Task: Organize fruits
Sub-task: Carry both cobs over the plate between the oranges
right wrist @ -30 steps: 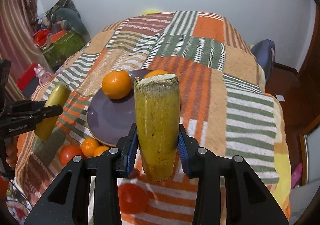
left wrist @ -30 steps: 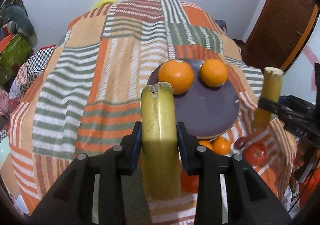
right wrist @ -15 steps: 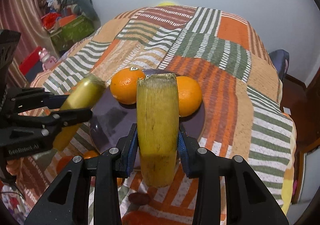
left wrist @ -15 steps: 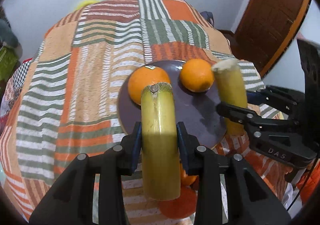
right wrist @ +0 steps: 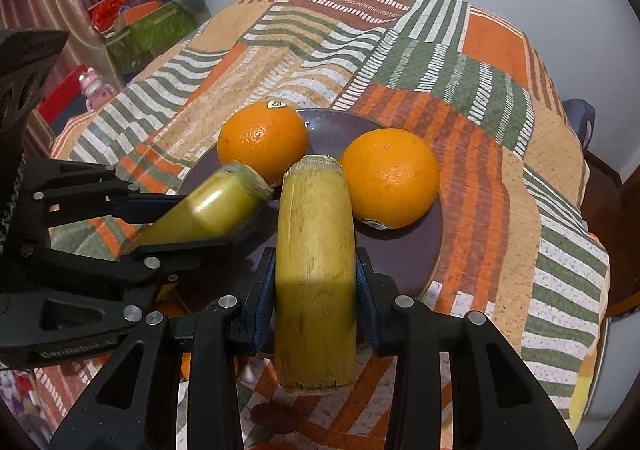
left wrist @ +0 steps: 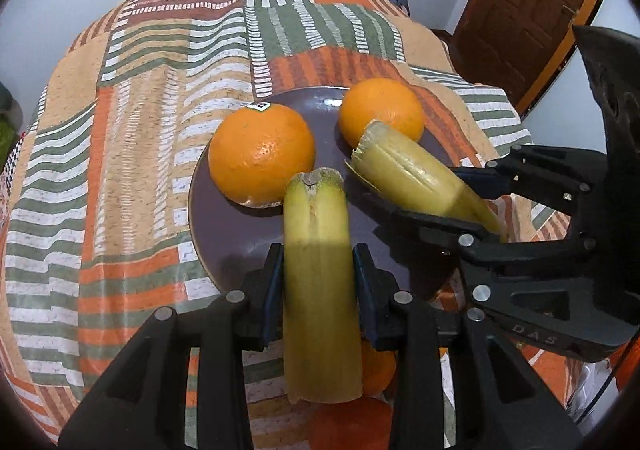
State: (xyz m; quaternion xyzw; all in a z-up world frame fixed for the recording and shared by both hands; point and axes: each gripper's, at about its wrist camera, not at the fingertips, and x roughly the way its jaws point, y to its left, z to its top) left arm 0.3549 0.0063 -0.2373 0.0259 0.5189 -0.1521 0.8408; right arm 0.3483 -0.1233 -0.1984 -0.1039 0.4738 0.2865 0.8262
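Left gripper [left wrist: 318,270]: my 2 fingers are closed on a cut yellow-green stalk piece [left wrist: 320,290], pads pressing its sides about halfway along its length.
Left stalk piece: it stands up between my fingers, its ragged cut end past my fingertips and over the near part of the purple plate [left wrist: 224,226].
Right gripper [right wrist: 316,282]: my 2 fingers are clamped on a second stalk piece [right wrist: 316,270], blue pads tight on both sides.
Right stalk piece: its cut end reaches past my fingertips, between the 2 oranges as the right camera sees it.
Left orange [left wrist: 262,156]: on the plate, just beyond my left fingertips and a little to their left, with a small sticker on its far side.
Right orange [right wrist: 390,178]: on the plate, just beyond my right fingertips, to their right.
Grippers together: side by side over the near rim of the plate, the 2 stalk ends angled toward each other and close, whether touching I cannot tell.
Cloth [left wrist: 132,154]: striped patchwork in orange, green and tan, under the plate and under my fingers.
Other fruit: small orange and red pieces [left wrist: 352,422] lie on the cloth below my left fingers, mostly hidden.
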